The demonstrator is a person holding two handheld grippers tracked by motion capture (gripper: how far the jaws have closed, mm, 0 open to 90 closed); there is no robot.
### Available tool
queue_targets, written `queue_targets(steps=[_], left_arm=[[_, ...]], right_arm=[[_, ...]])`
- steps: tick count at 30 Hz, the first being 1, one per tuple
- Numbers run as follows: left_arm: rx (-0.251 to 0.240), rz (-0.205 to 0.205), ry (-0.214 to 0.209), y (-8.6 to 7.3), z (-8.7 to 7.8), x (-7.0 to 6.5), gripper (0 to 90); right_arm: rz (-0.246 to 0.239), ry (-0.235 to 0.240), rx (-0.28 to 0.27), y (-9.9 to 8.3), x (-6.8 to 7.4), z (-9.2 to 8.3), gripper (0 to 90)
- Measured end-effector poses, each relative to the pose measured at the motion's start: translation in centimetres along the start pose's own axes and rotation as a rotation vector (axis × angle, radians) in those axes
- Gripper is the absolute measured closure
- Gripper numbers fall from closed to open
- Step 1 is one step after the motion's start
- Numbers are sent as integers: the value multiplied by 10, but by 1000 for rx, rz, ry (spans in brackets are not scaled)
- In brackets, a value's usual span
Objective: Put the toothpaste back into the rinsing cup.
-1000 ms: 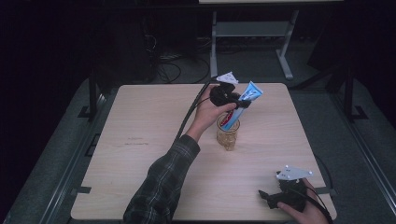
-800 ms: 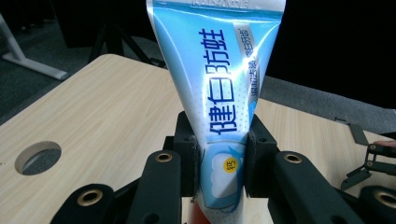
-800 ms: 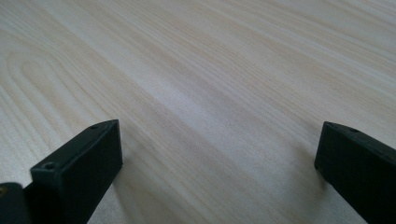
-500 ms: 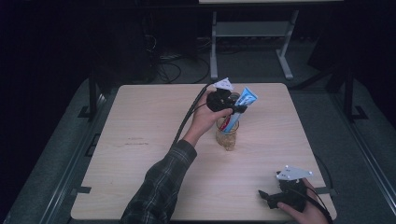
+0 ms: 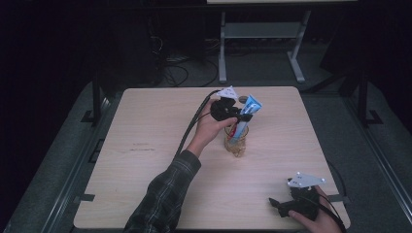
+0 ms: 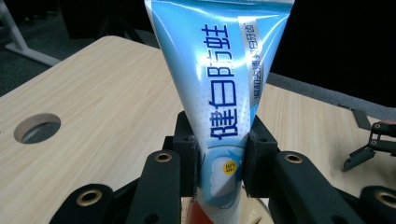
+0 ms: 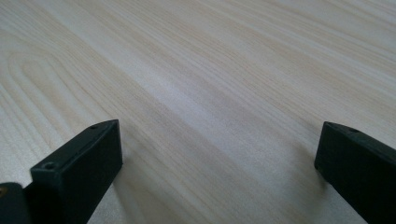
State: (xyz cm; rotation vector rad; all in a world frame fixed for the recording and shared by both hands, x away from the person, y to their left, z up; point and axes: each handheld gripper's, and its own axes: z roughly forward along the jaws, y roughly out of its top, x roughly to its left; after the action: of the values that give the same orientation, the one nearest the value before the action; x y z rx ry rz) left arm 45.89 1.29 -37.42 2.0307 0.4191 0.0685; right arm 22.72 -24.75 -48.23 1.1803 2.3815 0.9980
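A blue and white toothpaste tube (image 5: 248, 110) stands tilted with its lower end inside a clear glass cup (image 5: 236, 142) near the table's middle. My left gripper (image 5: 241, 116) is shut on the tube just above the cup's rim. Seen in the left gripper view, both black pads clamp the tube (image 6: 219, 93) at its narrow lower part, midway at my left gripper (image 6: 219, 163). My right gripper (image 5: 276, 204) rests low at the table's front right corner, open, with bare wood between its jaws in the right gripper view (image 7: 219, 154).
The light wooden table (image 5: 145, 160) has a round cable hole (image 6: 37, 127) at its far side. A white desk frame (image 5: 257, 39) stands beyond the table on dark floor. A black cable (image 5: 192, 127) trails from my left gripper along the forearm.
My left gripper has sunk with the tube, bringing its lower end deeper into the cup. The right gripper has stayed still.
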Motion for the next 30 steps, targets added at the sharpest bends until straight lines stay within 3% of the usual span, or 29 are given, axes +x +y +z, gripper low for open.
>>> queue_targets(steps=[14,19,24,30], left_arm=[[3,-21,2,-9,-4,2,685],[31,-9,34,-9,-3,1,560],[23,-11,53,-9,-5,1,441],[35,-36,44,-10,-14,3,311]], right_arm=[[0,0,0,0,0,0,2],[0,0,0,0,0,0,2],[0,0,0,0,0,0,2],[1,0,-1,0,0,0,2]])
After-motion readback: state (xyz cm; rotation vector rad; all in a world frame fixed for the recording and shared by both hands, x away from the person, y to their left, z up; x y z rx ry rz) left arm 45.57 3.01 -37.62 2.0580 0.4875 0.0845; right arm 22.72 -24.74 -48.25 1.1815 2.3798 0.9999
